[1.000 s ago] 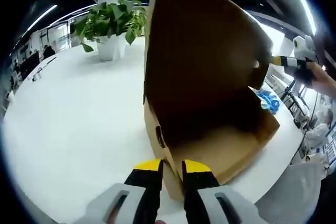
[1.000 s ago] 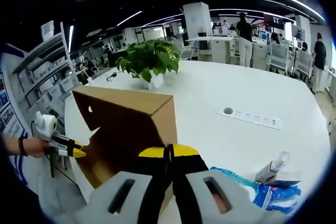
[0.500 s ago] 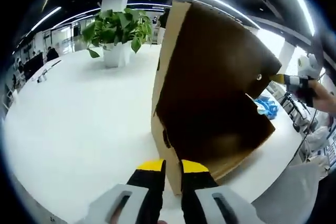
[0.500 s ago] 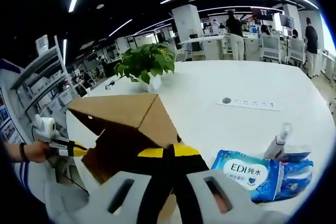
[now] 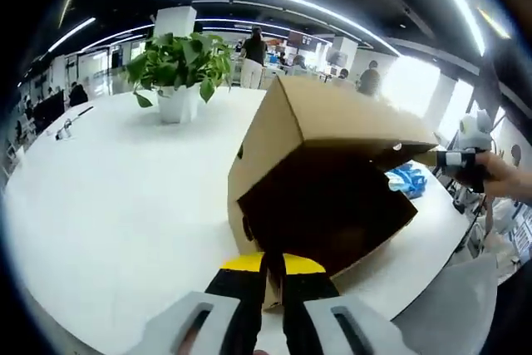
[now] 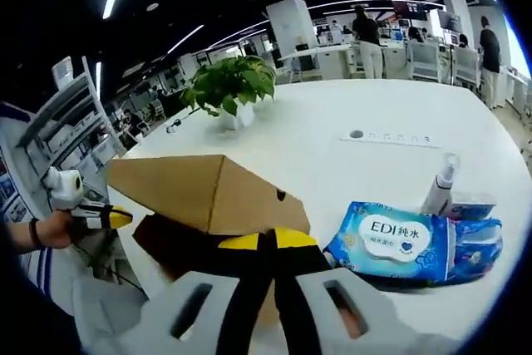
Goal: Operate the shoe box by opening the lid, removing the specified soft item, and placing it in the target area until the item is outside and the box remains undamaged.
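Observation:
The brown cardboard shoe box (image 5: 332, 135) hangs tilted over the white table, its dark open side toward the left gripper view; nothing shows inside. My left gripper (image 5: 266, 267) is shut on the box's near lower edge. In the right gripper view the same box (image 6: 208, 191) lies low and slanted, with my right gripper (image 6: 268, 243) shut on its near edge. The right gripper (image 5: 453, 158) also appears at the box's far right corner, held by a hand. The left gripper (image 6: 106, 218) shows beside the box's left corner. A blue soft wipes pack (image 6: 391, 239) lies on the table right of the box.
A potted green plant (image 5: 179, 60) stands at the back of the white table (image 5: 108, 197). A small spray bottle (image 6: 439, 186) and a socket strip (image 6: 391, 136) lie beyond the wipes. A white chair back (image 5: 461, 305) sits at the table's near edge. People stand at distant desks.
The box has tipped down from nearly upright to a low slant, both grippers still on it. The wipes pack has come into fuller view in the right gripper view.

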`<state>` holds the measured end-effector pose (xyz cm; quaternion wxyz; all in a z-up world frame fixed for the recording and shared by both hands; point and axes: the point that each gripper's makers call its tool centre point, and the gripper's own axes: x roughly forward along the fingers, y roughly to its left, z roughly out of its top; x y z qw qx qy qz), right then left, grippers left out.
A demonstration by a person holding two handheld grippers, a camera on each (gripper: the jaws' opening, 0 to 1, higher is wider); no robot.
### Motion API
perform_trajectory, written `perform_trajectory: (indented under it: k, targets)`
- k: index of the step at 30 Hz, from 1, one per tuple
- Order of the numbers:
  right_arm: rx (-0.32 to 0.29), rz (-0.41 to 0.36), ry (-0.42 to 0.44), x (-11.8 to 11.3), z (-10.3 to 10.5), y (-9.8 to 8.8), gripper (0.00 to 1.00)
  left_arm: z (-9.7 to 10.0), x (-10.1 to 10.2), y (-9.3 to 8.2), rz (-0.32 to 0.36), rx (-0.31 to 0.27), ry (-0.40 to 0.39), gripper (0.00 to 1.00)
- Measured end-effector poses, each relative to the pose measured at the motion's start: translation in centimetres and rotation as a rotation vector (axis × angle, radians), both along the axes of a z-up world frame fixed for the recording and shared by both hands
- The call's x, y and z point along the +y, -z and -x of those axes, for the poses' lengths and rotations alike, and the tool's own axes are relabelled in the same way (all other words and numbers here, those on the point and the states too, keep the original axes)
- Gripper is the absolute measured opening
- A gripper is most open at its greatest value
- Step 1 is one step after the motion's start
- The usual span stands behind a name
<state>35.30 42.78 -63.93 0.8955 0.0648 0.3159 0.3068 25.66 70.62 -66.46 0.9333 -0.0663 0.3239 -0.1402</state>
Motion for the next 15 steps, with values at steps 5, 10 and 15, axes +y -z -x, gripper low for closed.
perform_trajectory:
  k: [5, 10, 15]
  targets:
    - [0.047, -0.034, 0.012, -0.4, 1.3, 1.4, 0.00, 0.0, -0.2, -0.1, -0.002, -0.007, 0.009, 0.05]
    - [0.083, -0.059, 0.037, -0.7, 2.1, 2.5, 0.00, 0.2, -0.1, 0.2, -0.005, -0.003, 0.011, 0.05]
    - [0.110, -0.072, 0.053, -0.9, 2.8, 3.5, 0.00, 0.7, 0.3, 0.7, -0.005, 0.006, 0.006, 0.05]
